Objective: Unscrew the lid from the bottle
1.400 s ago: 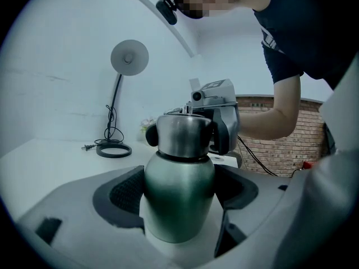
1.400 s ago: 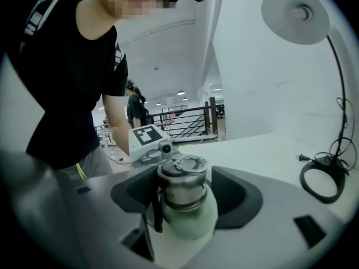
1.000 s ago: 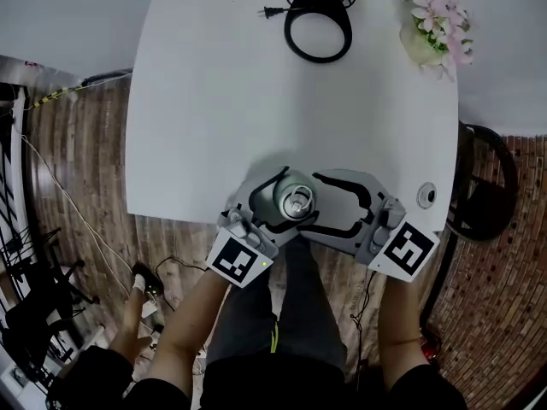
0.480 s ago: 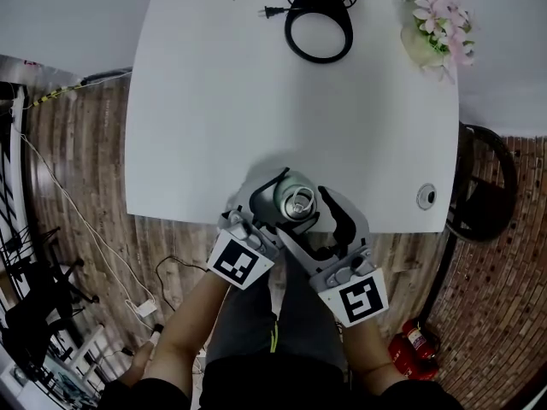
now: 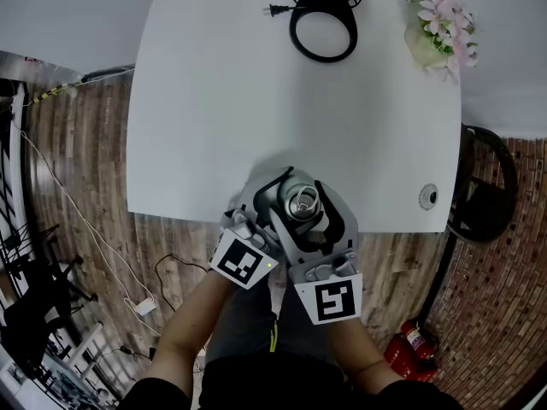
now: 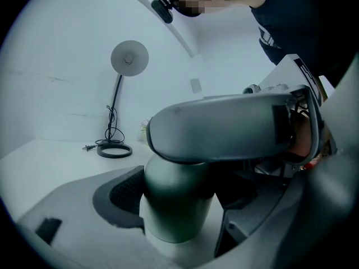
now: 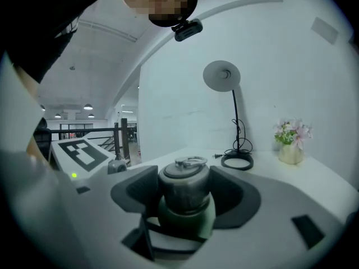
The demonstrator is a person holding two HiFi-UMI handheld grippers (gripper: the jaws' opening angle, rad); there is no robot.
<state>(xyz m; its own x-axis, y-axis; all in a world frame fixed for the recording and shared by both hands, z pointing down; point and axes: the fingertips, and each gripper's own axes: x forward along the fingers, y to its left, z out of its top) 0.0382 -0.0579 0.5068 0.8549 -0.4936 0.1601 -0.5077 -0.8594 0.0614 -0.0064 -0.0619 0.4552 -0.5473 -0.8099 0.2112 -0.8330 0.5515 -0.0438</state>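
Upright grey-green bottle (image 6: 176, 206), ringed silver lid (image 7: 184, 185) on its neck.

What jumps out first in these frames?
A greenish bottle sits at the near edge of the white table, held by both tools. The left tool clamps its body and the right tool closes on its steel lid. On the far side are a desk lamp and a pot of pink flowers.

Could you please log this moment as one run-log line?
left tongs: shut on bottle | right tongs: shut on lid | lid: on bottle
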